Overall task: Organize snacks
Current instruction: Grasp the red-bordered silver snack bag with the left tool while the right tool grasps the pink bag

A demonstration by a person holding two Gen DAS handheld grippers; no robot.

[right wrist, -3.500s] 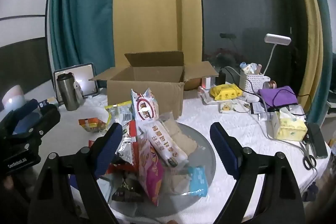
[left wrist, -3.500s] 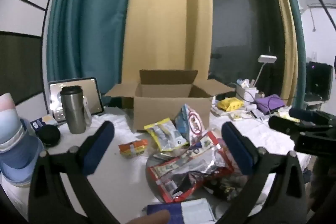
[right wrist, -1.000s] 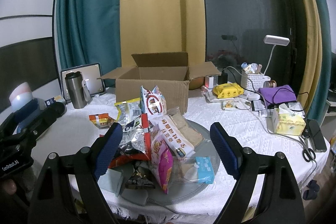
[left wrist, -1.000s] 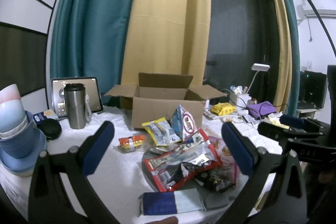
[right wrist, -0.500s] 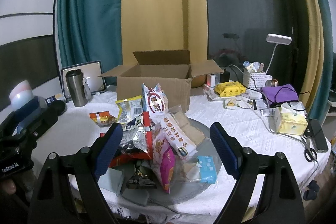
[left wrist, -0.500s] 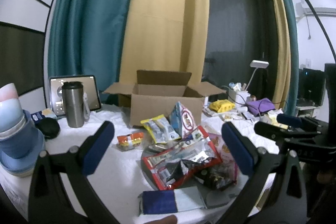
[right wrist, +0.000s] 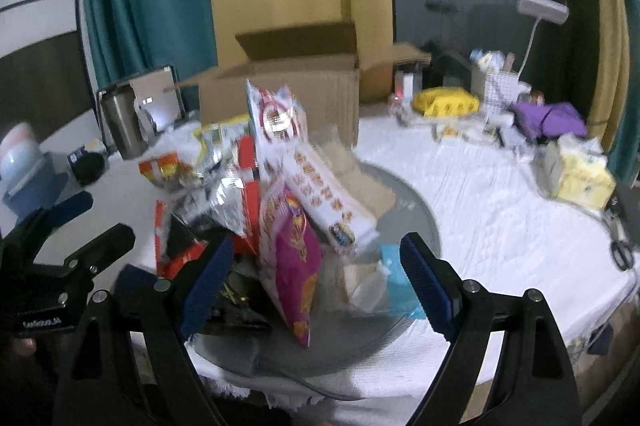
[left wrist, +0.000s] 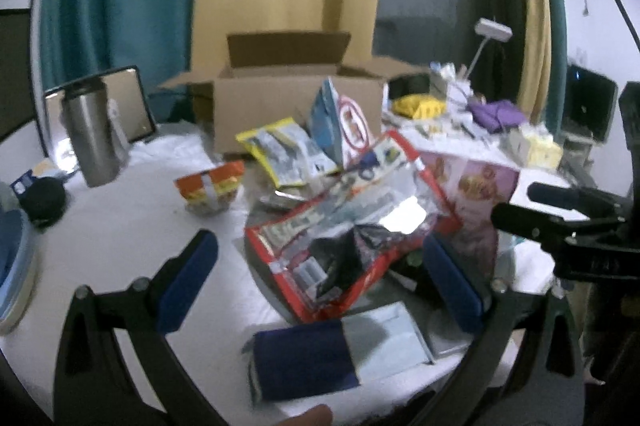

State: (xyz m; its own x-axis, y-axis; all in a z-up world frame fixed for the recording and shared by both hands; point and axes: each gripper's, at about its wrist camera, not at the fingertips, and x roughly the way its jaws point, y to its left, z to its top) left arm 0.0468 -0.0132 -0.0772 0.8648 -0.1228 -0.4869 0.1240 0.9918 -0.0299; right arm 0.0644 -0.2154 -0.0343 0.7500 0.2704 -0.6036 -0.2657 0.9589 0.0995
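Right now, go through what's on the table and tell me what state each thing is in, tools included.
Cardboard box: flaps open, upright.
Steel tumbler: upright, lid on.
Tablet: propped up, screen lit.
Red foil bag: lying crumpled on the pile.
Left tool: open, empty.
Right tool: open, empty.

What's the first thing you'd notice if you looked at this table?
The messy heap of snack bags in the middle of the table, with a shiny red bag and a pink bag near the front. Behind it stands an open cardboard box. Both tools, left and right, are open near the pile.
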